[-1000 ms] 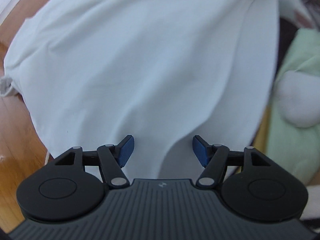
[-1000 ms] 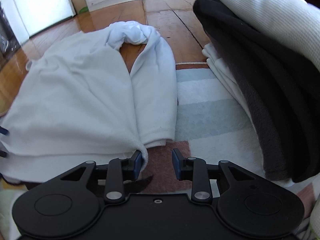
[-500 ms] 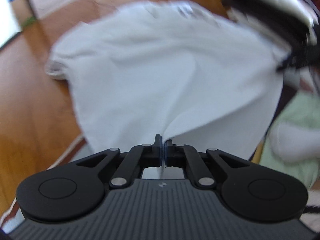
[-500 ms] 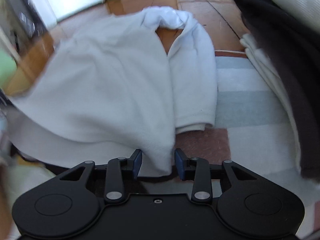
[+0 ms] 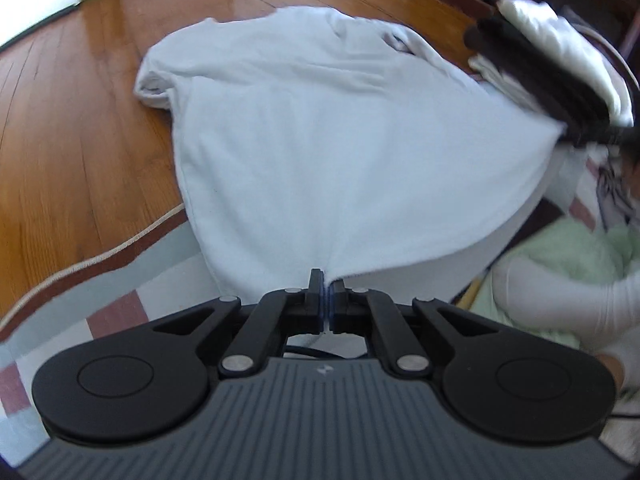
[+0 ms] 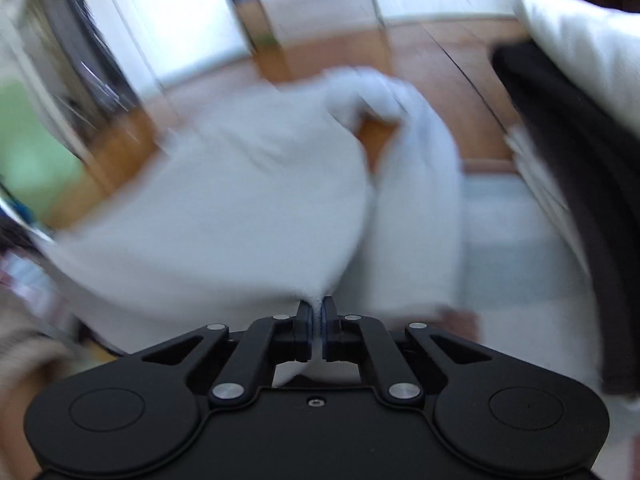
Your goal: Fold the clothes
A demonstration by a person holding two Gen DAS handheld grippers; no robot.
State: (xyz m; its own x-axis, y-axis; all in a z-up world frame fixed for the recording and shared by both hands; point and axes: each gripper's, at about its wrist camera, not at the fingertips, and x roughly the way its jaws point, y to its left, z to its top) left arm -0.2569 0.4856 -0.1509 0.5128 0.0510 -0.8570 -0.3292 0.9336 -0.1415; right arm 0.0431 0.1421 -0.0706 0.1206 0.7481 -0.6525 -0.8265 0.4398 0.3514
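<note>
So the white shirt is spread out on the wood floor, its near end over the checked rug. Its long axis runs away from the cameras: hem close, collar end at the far side. Left claw is clamped on the near hem edge, and the right claw is pinched tight on the other hem corner, which is lifted. Right view is pretty blurry. A stack of folded clothes sits just beside the shirt's right side.
</note>
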